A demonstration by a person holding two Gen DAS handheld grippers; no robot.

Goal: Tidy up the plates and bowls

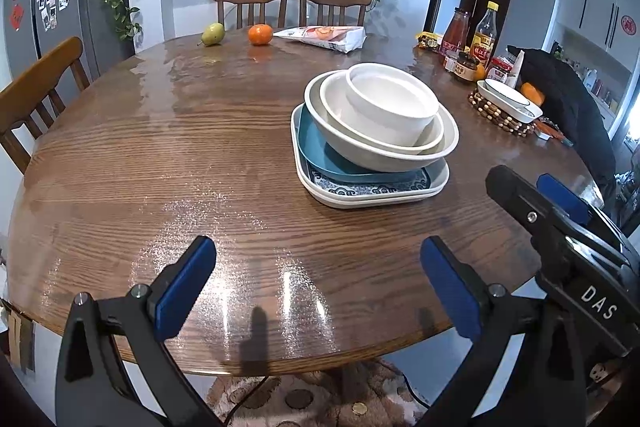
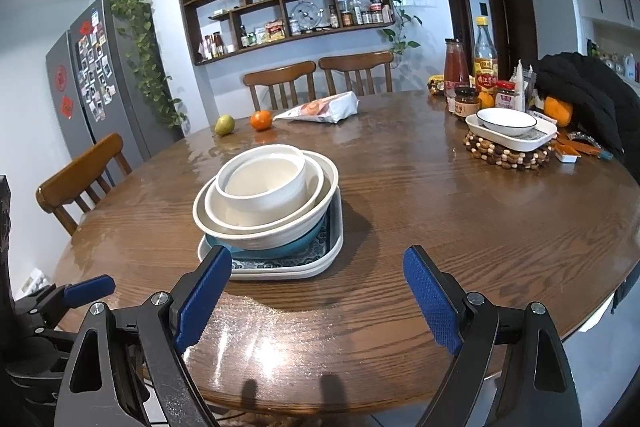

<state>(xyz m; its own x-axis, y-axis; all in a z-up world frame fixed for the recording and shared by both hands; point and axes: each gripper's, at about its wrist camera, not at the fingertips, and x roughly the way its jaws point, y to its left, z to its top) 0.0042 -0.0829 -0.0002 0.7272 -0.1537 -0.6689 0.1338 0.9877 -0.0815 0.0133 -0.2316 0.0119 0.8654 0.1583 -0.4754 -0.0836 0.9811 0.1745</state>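
A stack stands on the round wooden table (image 1: pixel 160 155): three nested white bowls (image 1: pixel 390 107) on a blue dish (image 1: pixel 320 151) inside a blue-patterned plate on a white square plate (image 1: pixel 372 197). The stack shows in the right wrist view too (image 2: pixel 264 187). My left gripper (image 1: pixel 320 287) is open and empty over the table's near edge, short of the stack. My right gripper (image 2: pixel 316 291) is open and empty, its left fingertip (image 2: pixel 212 275) near the stack's front corner. The right gripper also shows in the left wrist view (image 1: pixel 560 211). A white bowl (image 2: pixel 506 123) sits in a white dish (image 2: pixel 516 141) on a beaded trivet at the right.
A pear (image 1: pixel 212 34), an orange (image 1: pixel 260 34) and a food bag (image 1: pixel 324 37) lie at the far side. Sauce bottles and jars (image 2: pixel 476 75) and a black jacket (image 2: pixel 588 95) crowd the right edge. Wooden chairs (image 1: pixel 40 87) surround the table.
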